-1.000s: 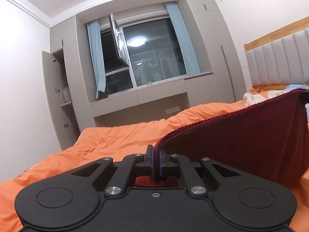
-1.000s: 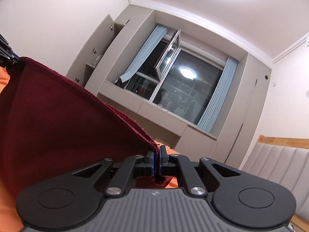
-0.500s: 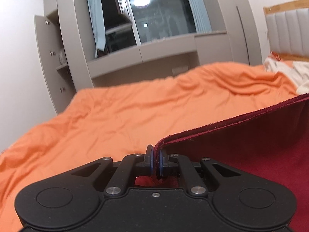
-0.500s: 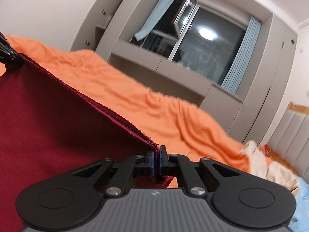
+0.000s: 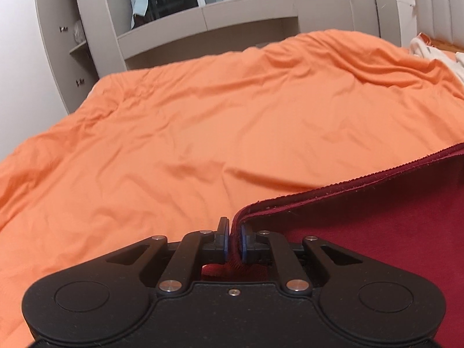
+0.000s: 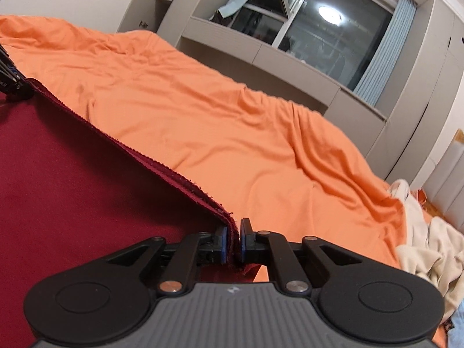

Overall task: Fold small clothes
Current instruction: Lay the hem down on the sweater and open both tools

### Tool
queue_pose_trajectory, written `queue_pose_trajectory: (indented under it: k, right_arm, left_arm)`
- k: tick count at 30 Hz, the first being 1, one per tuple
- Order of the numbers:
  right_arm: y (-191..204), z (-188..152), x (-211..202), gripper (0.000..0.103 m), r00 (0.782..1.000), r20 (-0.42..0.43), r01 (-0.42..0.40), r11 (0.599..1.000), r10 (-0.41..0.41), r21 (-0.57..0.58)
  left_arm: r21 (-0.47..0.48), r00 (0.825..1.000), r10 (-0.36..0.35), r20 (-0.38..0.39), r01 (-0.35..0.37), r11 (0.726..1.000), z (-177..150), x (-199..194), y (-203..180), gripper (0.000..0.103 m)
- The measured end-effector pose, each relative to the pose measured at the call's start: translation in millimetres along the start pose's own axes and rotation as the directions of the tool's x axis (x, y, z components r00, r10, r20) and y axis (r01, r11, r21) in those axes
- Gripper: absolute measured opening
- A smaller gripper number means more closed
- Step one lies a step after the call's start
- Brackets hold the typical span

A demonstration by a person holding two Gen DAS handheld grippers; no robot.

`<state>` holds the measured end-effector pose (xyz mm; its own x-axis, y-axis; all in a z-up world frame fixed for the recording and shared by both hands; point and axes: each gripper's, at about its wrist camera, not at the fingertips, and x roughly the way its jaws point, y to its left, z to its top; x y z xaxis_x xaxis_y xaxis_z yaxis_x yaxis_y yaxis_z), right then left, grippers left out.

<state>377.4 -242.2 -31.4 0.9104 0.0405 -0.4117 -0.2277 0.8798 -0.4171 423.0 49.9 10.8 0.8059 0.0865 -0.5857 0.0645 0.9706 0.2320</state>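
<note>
1. Left gripper (image 5: 233, 242): jaws nearly together, a corner of the dark red garment (image 5: 377, 232) between the blue pads. They have just been opening a little; a thin gap shows beside the left pad, and the cloth lies against the right one.
2. Right gripper (image 6: 232, 242): jaws likewise close together with the opposite corner of the same garment between them. They too have just been opening slightly; the cloth still sits between the pads.
3. The dark red garment runs from one gripper to the other, its ribbed hem forming a straight edge between the two corners. In the right wrist view the left gripper shows at the far left edge, at the other end of that hem.
4. The garment's body spreads toward the camera side, low over the orange bedsheet (image 5: 203, 130). Whether it rests fully on the bed, I cannot tell.
5. The orange bedsheet is wrinkled and covers the bed ahead of both grippers.
6. A heap of cream clothes (image 6: 426, 240) lies on the bed at the right, near the padded headboard (image 5: 438, 5), well apart from the red garment.
7. Beyond the bed: grey built-in cupboards (image 5: 95, 29), a dark window (image 6: 327, 29) with one pane swung open, and pale blue curtains (image 6: 385, 58).
</note>
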Motion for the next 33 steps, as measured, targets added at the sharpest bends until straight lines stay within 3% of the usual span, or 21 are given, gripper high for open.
queue_pose_trajectory:
  k: [3, 4, 8, 13, 15, 19, 22, 26, 33]
  right_arm:
    - [1.5, -1.7, 5.7, 0.012, 1.000, -0.026, -0.010, 1.000, 0.010, 0.002]
    - [1.2, -1.7, 6.9, 0.017, 0.999, -0.031, -0.012, 1.000, 0.012, 0.003]
    - [-0.1, -2.8, 5.3, 0.054, 1.000, -0.029, 0.000, 1.000, 0.000, 0.014]
    - [-4.7, -1.3, 1.6, 0.081, 1.000, -0.020, 0.009, 1.000, -0.009, 0.019]
    - [-6.4, -0.1, -0.7, 0.093, 1.000, -0.013, 0.019, 1.000, -0.018, 0.013]
    - [-8.7, 0.8, -6.5, 0.100, 0.999, -0.002, 0.047, 0.999, -0.047, -0.018]
    - [-10.8, -1.0, -3.8, 0.102, 0.995, -0.009, 0.097, 0.995, -0.097, -0.024]
    - [-16.5, -8.8, 10.7, 0.102, 0.989, -0.089, 0.119, 0.993, -0.118, 0.003]
    - [-27.7, -19.4, 23.4, 0.103, 0.983, -0.158, 0.104, 0.992, -0.092, 0.071]
  left_arm:
    - [0.004, 1.000, 0.005, -0.023, -0.005, 1.000, -2.8, 6.0, -1.4, 0.016]
    - [0.002, 1.000, 0.007, -0.028, -0.007, 1.000, -3.6, 7.1, -1.6, 0.020]
    - [-0.013, 0.999, 0.018, -0.043, -0.019, 1.000, -3.6, 8.5, 0.3, 0.032]
    - [-0.064, 0.998, -0.007, -0.061, 0.003, 0.998, -0.5, 6.2, 9.5, 0.073]
    - [-0.080, 0.998, -0.014, -0.065, 0.009, 0.997, 1.2, 2.1, 14.1, 0.081]
    - [-0.067, 0.998, -0.009, -0.063, 0.005, 0.998, 4.2, -8.7, 20.2, 0.096]
    - [-0.024, 0.997, 0.035, -0.070, -0.036, 0.999, 2.2, -8.4, 19.7, 0.098]
    - [0.002, 0.986, 0.102, -0.134, -0.103, 0.995, -7.5, 11.0, 22.4, 0.098]
    - [-0.106, 0.975, 0.073, -0.212, -0.097, 0.990, -17.9, 29.2, 44.0, 0.098]
